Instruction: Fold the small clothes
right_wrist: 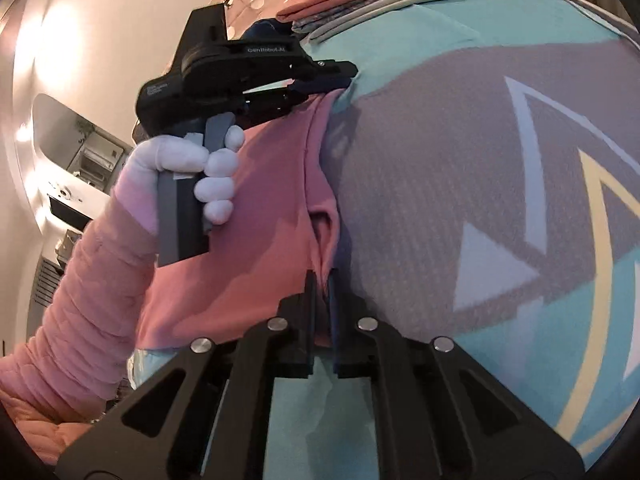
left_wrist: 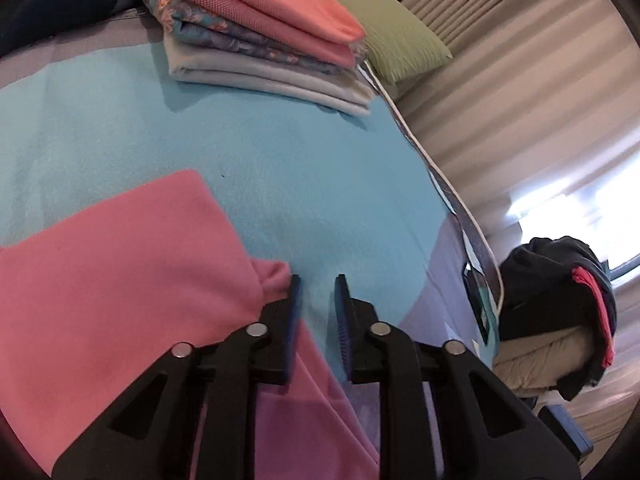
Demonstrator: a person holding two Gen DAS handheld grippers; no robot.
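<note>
I see a bed under a turquoise-and-grey patterned cover. Pink garment lies flat on it, near left. Folded stack, pink on top, far side; green pillow beside it.

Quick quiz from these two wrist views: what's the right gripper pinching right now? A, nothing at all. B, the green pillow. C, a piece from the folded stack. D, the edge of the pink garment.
D: the right gripper is shut on a raised fold at the edge of the pink garment.
</note>
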